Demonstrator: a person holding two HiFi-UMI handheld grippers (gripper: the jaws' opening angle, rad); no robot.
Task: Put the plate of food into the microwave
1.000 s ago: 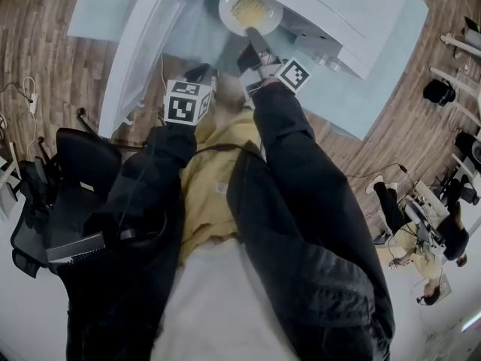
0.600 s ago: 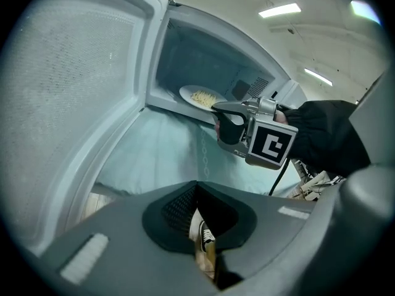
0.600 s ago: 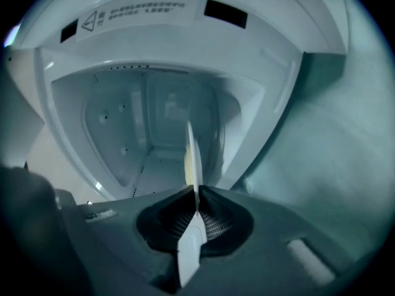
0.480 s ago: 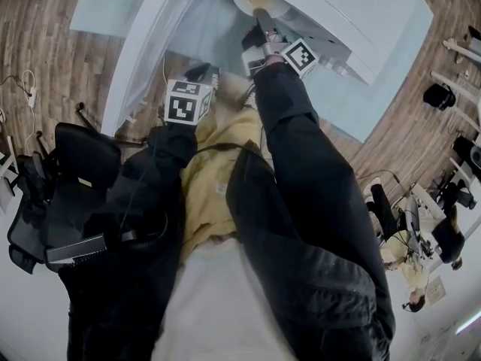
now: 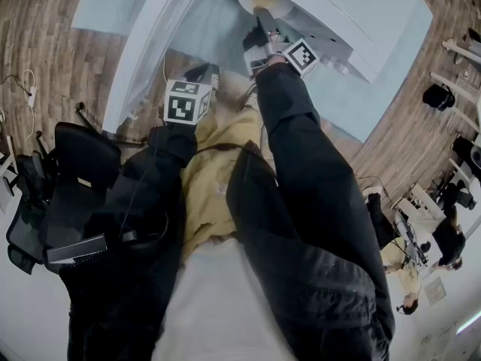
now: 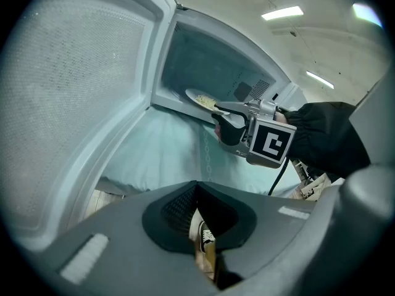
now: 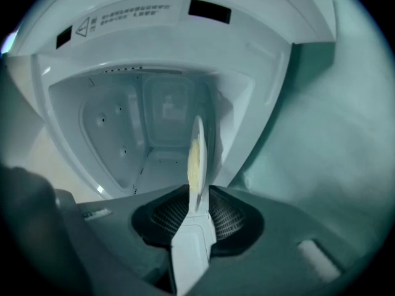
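- Table point(image 5: 376, 96): pale blue-green top carrying the appliance; wood floor point(image 5: 45, 36) around it, and a black chair point(image 5: 68, 171) well off to the person's left.
- Microwave point(image 5: 361, 13): stood open, its cavity point(image 7: 154, 122) bare and facing the person.
- Door point(image 6: 80, 91): swung fully out on the left side, leaving the mouth unobstructed. The left gripper was the nearer tool to it.
- Plate of food point(image 6: 200, 97): lay at the cavity mouth, mostly under the microwave's top in the head view, flat face about level. Whether it rested fully on the cavity floor could not be told.
- Right gripper point(image 7: 197, 208): pointed straight into the cavity, with the plate directly ahead and edge-on to it. Its jaws had just been opening and stood apart, the plate rim between them with a gap at each pad. Judged next move: a straight pull back along the plate's plane. The frame on the control-panel side stood close beside the gripper.
- Left gripper point(image 6: 200, 227): hung low before the table edge, well apart from the plate, jaws slightly apart with nothing between them.
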